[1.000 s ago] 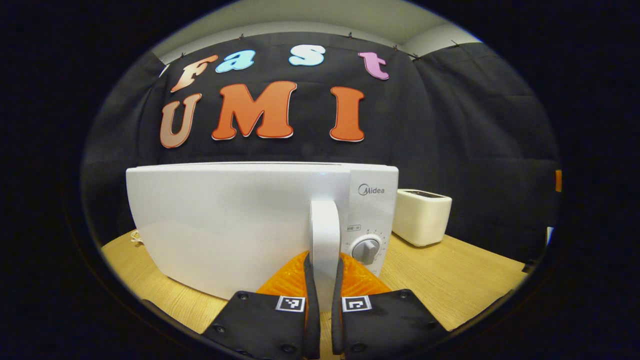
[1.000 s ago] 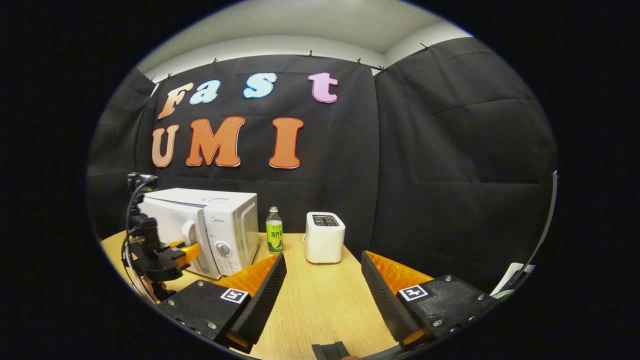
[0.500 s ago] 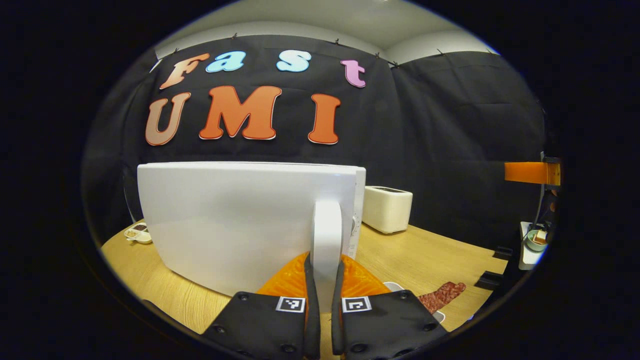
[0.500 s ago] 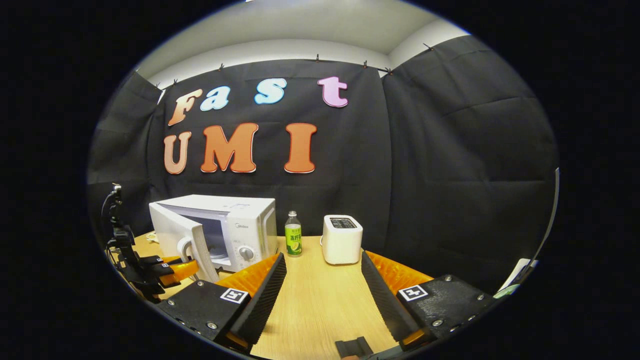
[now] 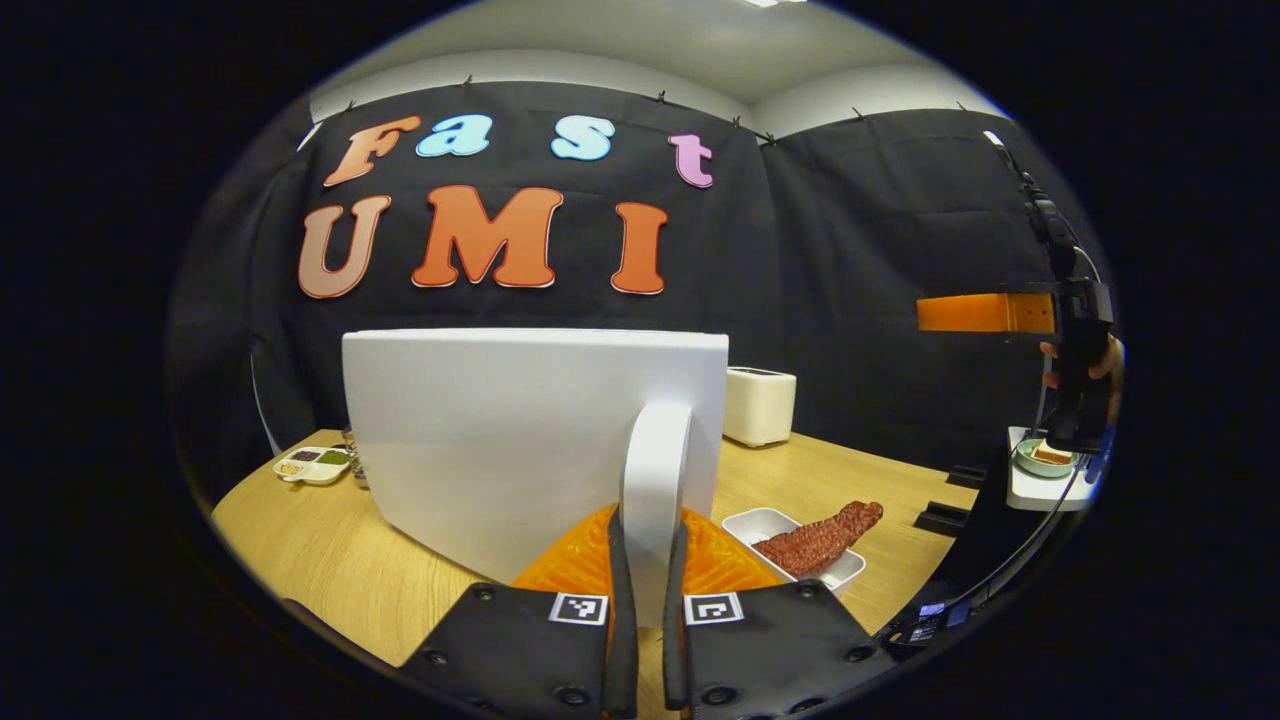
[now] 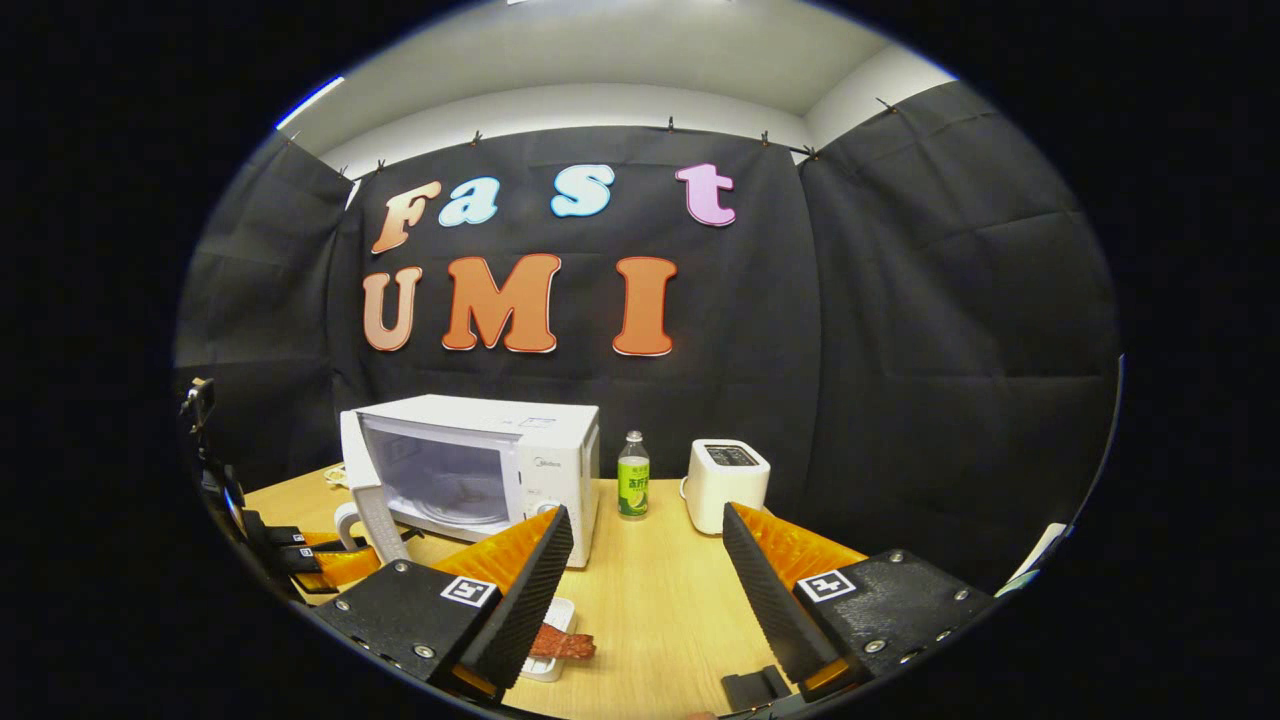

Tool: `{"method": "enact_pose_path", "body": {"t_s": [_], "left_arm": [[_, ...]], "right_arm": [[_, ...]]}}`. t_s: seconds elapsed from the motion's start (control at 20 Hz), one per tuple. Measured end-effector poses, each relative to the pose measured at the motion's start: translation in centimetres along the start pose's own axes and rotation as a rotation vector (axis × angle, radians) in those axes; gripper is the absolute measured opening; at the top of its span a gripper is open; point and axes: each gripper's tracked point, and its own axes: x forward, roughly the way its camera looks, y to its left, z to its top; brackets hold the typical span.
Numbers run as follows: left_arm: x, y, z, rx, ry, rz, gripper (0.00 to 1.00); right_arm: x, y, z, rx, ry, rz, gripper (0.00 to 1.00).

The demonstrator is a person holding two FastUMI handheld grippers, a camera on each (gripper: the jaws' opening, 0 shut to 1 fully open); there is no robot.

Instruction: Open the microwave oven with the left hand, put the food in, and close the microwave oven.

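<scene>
Microwave oven (image 6: 480, 470) stands on the wooden table (image 6: 650, 610), its door (image 5: 530, 440) swung wide so the cavity shows in the right gripper view. The left gripper (image 5: 643, 560) has both fingers pressed on the door's white handle (image 5: 655, 480) — one on each side of it.

In the left gripper view the door's outer face fills the middle, with a white toaster (image 5: 760, 405) behind its right edge and a small divided dish (image 5: 313, 464) at the table's far left. The food — a dark red slab of meat (image 5: 820, 538) — lies in a white tray (image 5: 765, 522) on the table, just right of the handle.

The right gripper (image 6: 648, 560) hovers above the table with its fingers wide apart, holding nothing; a green-labelled bottle (image 6: 632, 488) stands between the microwave oven and the toaster.
</scene>
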Motion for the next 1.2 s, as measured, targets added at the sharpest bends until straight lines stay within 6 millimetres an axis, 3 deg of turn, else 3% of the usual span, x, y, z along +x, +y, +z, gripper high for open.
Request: {"method": "enact_pose_path", "body": {"t_s": [0.05,0.15,0.3,0.4,0.45,0.5,0.55,0.6,0.8,0.85,0.95,1.0,1.2], "left_arm": [[-1.5,0.6,-0.2,-0.005,0.004,0.016,0.13],[-4.0,2.2,-0.2,0.021,0.003,0.07,0.24],[-8.5,4.4,0.7,0.071,-0.028,0.155,0.32],[-11.5,5.7,1.0,0.079,-0.045,0.192,0.8],[-12.7,6.2,1.1,0.062,-0.043,0.201,0.98],[-13.7,7.0,1.1,0.038,-0.038,0.211,0.99],[-14.5,7.7,1.2,0.011,-0.036,0.224,0.93],[-15.4,8.6,1.6,-0.013,-0.04,0.238,0.99],[-17.8,12.7,3.4,-0.012,-0.072,0.332,0.99],[-18.1,13.6,3.7,-0.008,-0.077,0.352,0.94],[-18.4,15.1,4.3,-0.014,-0.092,0.378,0.98],[-18.3,15.8,4.6,-0.021,-0.098,0.383,0.93],[-18.1,18.4,5.7,-0.06,-0.118,0.418,0.93]], "right_arm": [[-0.1,0.6,0.1,0.001,0.001,0.009,0.94],[-0.2,1.7,0.1,-0.004,0.0,0.026,0.94],[-0.5,3.1,0.0,-0.011,0.001,0.047,0.94],[-0.7,3.9,-0.3,-0.005,0.004,0.063,0.94],[-0.8,4.2,-0.4,-0.003,0.005,0.07,0.94],[-1.0,4.3,-0.6,0.0,0.006,0.072,0.94],[-1.1,4.4,-0.9,0.004,0.006,0.073,0.94],[-1.2,4.6,-1.1,0.011,0.007,0.072,0.94],[-1.9,4.6,-2.8,0.067,0.02,0.055,0.94],[-1.9,4.4,-3.4,0.088,0.022,0.045,0.94],[-2.1,3.7,-4.5,0.141,0.025,0.014,0.94],[-2.1,3.4,-5.2,0.174,0.03,-0.004,0.94],[-1.8,2.7,-8.4,0.406,0.058,-0.026,0.94]]}}
